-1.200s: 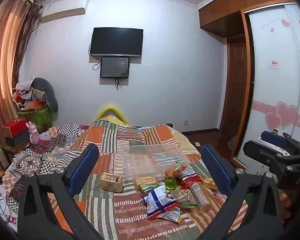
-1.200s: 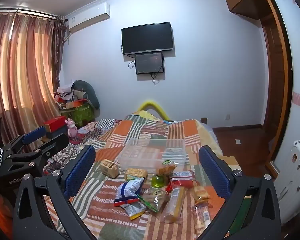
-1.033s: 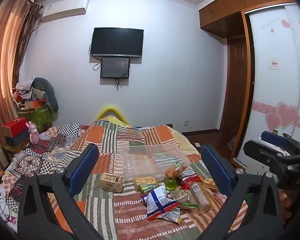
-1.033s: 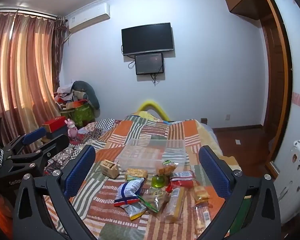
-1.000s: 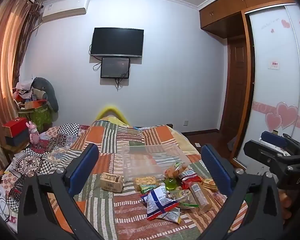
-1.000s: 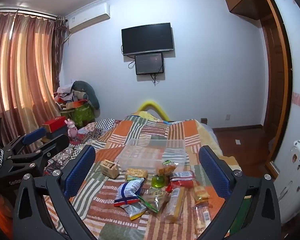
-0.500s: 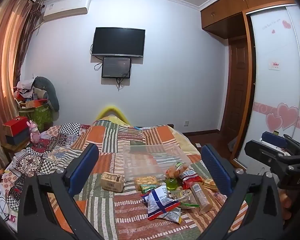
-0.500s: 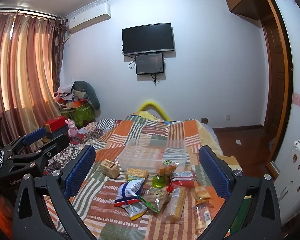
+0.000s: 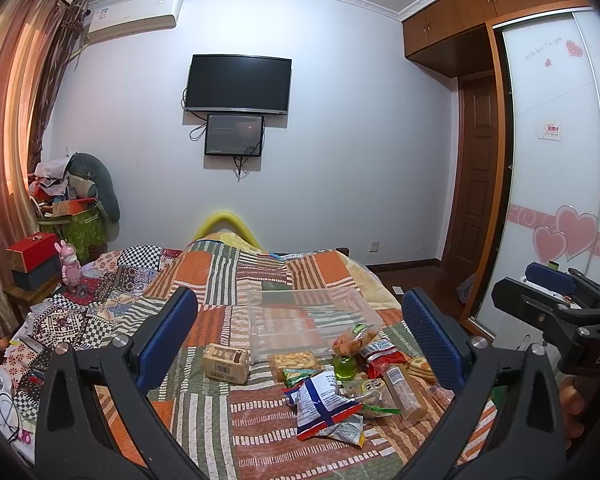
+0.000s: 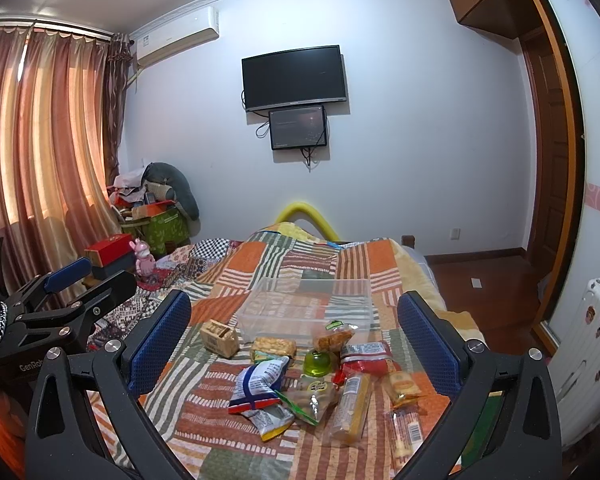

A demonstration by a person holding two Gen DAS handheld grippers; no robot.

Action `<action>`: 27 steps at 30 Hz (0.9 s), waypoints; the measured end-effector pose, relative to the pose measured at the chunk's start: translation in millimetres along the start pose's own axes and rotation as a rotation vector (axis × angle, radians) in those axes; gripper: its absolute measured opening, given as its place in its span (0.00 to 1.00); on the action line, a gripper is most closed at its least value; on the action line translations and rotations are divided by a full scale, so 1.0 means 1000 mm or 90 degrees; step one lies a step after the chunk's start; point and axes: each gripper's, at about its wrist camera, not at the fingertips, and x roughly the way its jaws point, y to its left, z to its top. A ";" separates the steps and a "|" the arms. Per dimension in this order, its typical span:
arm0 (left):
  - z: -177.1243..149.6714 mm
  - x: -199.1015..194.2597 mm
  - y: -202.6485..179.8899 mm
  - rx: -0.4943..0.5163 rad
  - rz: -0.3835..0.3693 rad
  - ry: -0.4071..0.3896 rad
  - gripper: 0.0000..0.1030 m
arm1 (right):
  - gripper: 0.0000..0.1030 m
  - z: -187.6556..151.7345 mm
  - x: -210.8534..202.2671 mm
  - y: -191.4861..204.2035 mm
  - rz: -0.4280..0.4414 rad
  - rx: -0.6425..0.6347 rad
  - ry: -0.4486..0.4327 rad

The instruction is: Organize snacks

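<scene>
A: How do the fingers stand?

B: Both pairs are spread wide with nothing between them. The left gripper (image 9: 300, 344) and the right gripper (image 10: 294, 340) hang above the near end of the bed (image 9: 228, 280), level, pointing along it toward the far wall. Each shows at the edge of the other's view, so they sit side by side and apart. The pads (image 9: 168, 336) are blue with a fine dimpled grain, set on black arms with silver bolts.

A: And the snacks?

B: The snacks (image 10: 312, 376) lie in a loose heap on the quilt, ahead of the right gripper and toward the right side of the left one's view. A crumpled white, blue and red bag (image 10: 260, 384) is nearest, beside a long clear pack (image 10: 350, 408) of something yellow, a red packet (image 10: 366, 358) and a small round green tub (image 10: 318, 362). A tan pack (image 10: 219, 336) sits alone to the left.

A: Any container?

B: A clear plastic bin (image 10: 304, 312), rectangular, just behind the heap; one orange pack (image 10: 334, 336) leans at its front edge. The quilt is striped patchwork in orange, green and white
</scene>
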 end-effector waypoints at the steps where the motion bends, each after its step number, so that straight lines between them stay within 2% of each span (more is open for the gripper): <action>1: 0.000 0.000 0.000 0.000 0.000 0.000 1.00 | 1.00 0.000 0.001 0.000 0.000 0.000 0.001; 27: 0.001 -0.002 0.003 0.002 -0.002 -0.001 1.00 | 1.00 0.001 0.003 -0.003 0.001 0.008 -0.008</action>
